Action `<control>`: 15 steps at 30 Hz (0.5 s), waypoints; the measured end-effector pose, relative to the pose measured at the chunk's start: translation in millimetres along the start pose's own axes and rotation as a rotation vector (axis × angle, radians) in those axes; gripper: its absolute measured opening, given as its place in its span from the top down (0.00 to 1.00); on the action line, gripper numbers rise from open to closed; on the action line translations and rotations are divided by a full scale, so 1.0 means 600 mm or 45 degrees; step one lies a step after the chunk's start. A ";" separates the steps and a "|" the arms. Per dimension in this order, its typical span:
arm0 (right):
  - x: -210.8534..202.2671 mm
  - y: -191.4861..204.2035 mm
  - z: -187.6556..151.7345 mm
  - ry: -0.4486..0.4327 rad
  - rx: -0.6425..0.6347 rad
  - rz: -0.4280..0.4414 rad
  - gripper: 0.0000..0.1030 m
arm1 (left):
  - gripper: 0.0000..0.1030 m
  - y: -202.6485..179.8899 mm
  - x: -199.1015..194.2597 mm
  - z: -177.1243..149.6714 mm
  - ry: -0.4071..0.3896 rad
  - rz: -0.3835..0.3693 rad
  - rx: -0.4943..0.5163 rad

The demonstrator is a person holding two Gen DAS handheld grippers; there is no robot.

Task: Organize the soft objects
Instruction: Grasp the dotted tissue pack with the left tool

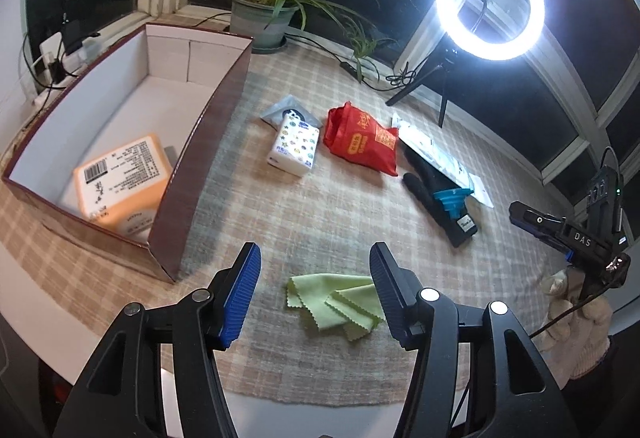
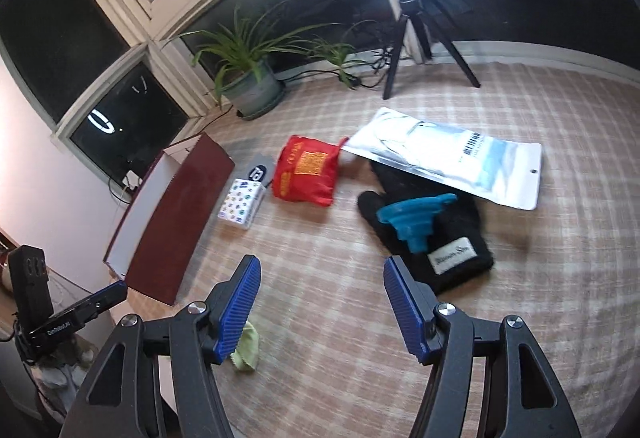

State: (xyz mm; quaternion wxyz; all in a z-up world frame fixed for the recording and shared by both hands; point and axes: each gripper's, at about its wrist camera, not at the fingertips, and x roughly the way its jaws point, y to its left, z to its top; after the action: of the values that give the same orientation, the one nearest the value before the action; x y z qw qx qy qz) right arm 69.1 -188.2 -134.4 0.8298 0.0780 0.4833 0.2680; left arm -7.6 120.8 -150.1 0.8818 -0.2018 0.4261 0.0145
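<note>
Now, in the left wrist view, our left gripper (image 1: 314, 292) hangs open and empty over the green cloth (image 1: 338, 304) near the tablecloth's front edge, so we should lower squarely and pinch its folds. In the right wrist view, our right gripper (image 2: 320, 304) is empty, jaws half apart, the black glove (image 2: 450, 238) just ahead

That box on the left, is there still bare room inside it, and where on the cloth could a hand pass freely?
The box holds only an orange pack at its near end; its far half is bare. On the cloth, a wide bare band runs between the green cloth and the row of tissue pack, red bag and black glove. That row is crowded.
</note>
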 end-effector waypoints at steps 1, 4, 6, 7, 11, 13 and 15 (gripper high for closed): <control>-0.001 -0.003 -0.002 0.000 -0.010 -0.006 0.42 | 0.46 -0.002 0.001 -0.004 0.000 0.008 0.002; -0.004 -0.003 -0.007 -0.001 -0.048 -0.013 0.42 | 0.46 -0.008 0.006 -0.010 0.003 0.025 0.006; -0.004 -0.003 -0.009 0.002 -0.065 -0.007 0.42 | 0.46 -0.013 0.011 -0.015 0.013 0.031 0.009; -0.004 -0.002 -0.010 0.006 -0.072 -0.002 0.42 | 0.46 -0.014 0.012 -0.017 0.015 0.034 0.009; -0.006 -0.008 -0.013 0.003 -0.075 -0.008 0.42 | 0.46 -0.023 0.017 -0.021 0.013 0.047 0.018; -0.006 -0.013 -0.018 0.015 -0.070 -0.005 0.42 | 0.46 -0.027 0.019 -0.022 0.013 0.047 0.024; -0.004 -0.015 -0.026 0.030 -0.062 0.004 0.42 | 0.46 -0.030 0.024 -0.022 0.019 0.049 0.026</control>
State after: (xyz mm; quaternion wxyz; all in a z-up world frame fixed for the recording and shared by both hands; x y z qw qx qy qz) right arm 58.1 -199.4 -144.2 0.8254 0.0552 0.4861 0.2818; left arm -5.0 97.2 -162.2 0.8801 -0.1846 0.4367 0.0257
